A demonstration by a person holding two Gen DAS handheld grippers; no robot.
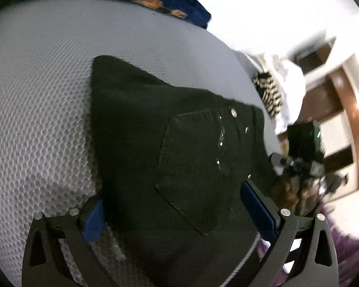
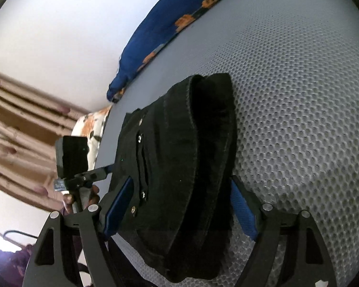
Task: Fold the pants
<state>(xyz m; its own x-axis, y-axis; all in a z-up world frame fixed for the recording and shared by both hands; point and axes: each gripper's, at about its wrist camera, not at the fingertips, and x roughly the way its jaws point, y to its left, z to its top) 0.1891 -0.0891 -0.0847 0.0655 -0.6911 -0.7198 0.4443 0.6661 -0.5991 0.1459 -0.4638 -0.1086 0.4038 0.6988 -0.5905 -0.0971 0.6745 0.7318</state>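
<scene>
One grey mesh bed (image 1: 47, 100) carries one folded black pants (image 1: 155, 143) near its edge, beside one blue pillow (image 2: 170, 24). Two claws, left claw (image 1: 174, 205) and right claw (image 2: 182, 205), stand apart, straddling the pants. No legible writing.

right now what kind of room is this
Likely a bedroom: black pants lie on a grey mesh mattress, a blue pillow at its edge, curtains by the wall.

Dim foreground, blown-out white walls, motion blur at the sides, heavy fisheye bending at edges.
</scene>
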